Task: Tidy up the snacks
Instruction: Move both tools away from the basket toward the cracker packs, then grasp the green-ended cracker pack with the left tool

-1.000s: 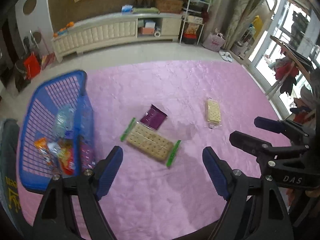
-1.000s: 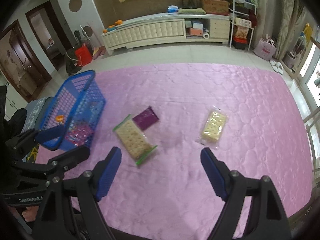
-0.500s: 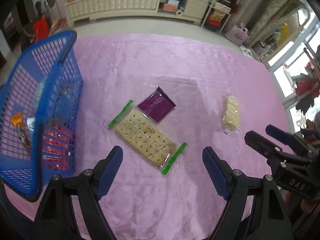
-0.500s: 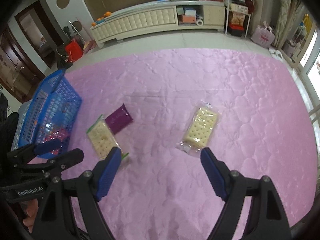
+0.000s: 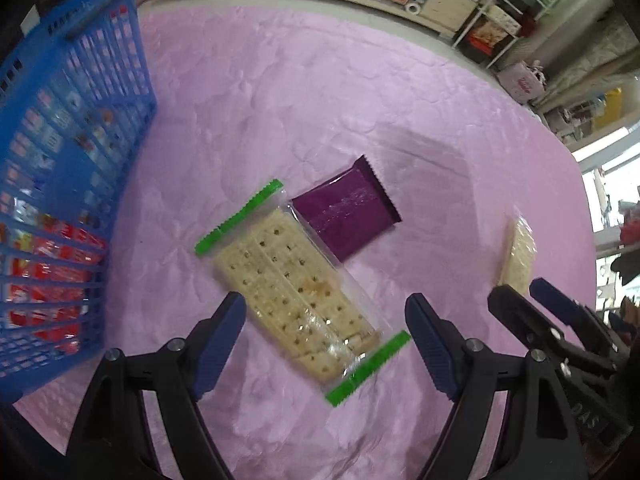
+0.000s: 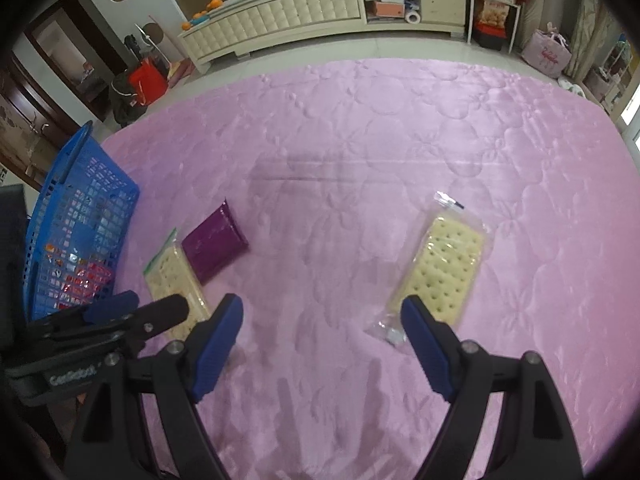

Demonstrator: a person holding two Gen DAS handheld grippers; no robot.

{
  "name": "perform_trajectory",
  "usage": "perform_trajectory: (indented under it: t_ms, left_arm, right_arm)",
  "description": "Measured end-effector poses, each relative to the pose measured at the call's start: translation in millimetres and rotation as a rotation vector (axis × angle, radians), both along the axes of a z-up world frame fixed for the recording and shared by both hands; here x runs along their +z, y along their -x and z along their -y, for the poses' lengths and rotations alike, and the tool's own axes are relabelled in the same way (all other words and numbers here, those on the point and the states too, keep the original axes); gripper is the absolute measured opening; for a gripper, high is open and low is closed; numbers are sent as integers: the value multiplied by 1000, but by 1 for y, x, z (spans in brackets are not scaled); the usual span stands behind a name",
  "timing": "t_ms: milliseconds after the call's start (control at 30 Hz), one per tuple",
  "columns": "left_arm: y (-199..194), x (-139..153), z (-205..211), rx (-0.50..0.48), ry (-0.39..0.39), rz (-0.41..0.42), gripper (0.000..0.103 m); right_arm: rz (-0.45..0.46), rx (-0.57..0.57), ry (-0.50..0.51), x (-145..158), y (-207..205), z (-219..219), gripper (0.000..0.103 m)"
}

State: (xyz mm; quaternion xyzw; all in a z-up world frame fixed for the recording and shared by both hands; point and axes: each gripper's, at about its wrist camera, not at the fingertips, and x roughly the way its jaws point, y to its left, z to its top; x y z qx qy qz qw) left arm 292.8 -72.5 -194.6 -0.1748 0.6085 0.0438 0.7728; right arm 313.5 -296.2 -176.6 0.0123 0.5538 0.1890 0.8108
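A cracker pack with green ends lies on the pink quilt, also in the right wrist view. A purple snack packet touches its far side and shows in the right wrist view. A clear cracker pack lies to the right, also at the left wrist view's edge. A blue basket with several snacks stands at the left, and in the right wrist view. My left gripper is open just above the green-ended pack. My right gripper is open, its right finger near the clear pack.
The pink quilt covers the work surface, with tiled floor beyond its far edge. A long white cabinet stands against the far wall. A red bag and a shelf rack stand on the floor.
Both grippers have moved down and forward. The left one has closed in on the green-ended cracker pack, the right one on the clear pack. Both stay open.
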Motion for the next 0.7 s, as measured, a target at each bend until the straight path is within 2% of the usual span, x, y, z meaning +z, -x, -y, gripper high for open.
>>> perform_trajectory:
  t_ms: [100,233,333,433,467,633,667,700]
  left_arm:
    - [-6,-8,-2,29,18,2,80]
    - [-3,-9,-1,64,-36,25,80]
    - [4,-11,0,68,-73,1,80]
    - [15,-19,-4,107,-54,-47,82]
    - [18,-18,-4,107,-60,-21,82]
    - [20,-27,3,75,-66,-43,81]
    - [21,-28,7,51,-72,-44,79]
    - [19,-28,14,28,-89,-44,72]
  right_arm:
    - [-19,1,-8,-6,-3,3,85]
    - [-29,-12,-13,-12,-1,12,85]
    - [-33,-15,-15,-11,4,18,85]
    - [-33,-25,-20,-9,8,24,85]
    - [-31,-26,-20,-7,11,24,85]
    - [-19,-30,-7,0,24,37,85]
    - [-16,-32,0,1,26,41,85]
    - [-15,-36,7,2,28,44,85]
